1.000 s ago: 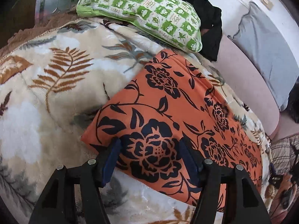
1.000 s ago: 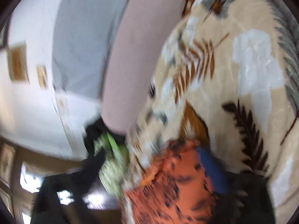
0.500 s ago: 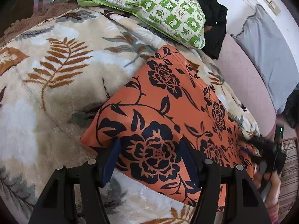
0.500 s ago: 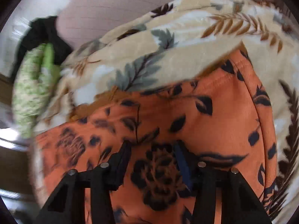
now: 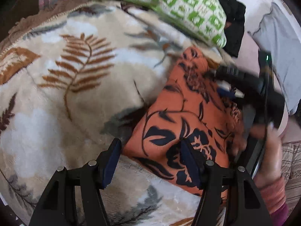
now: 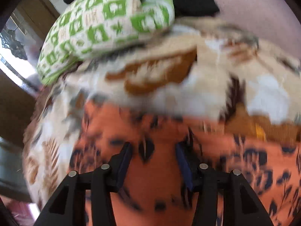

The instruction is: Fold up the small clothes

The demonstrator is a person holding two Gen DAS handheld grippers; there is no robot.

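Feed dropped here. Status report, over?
Left gripper open over the orange cloth corner. Right gripper opening above it, nothing pinched. Green pillow beyond, clear.

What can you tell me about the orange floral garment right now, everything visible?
The orange garment with black flower print looks like thin woven cloth, lying folded and fairly flat on the beige leaf-patterned fleece blanket, below the green-and-white checked pillow. Its near corner sits between the open jaws of the left gripper. The right gripper hovers over its far part, jaws opening with cloth beneath; contact is too blurred to tell.
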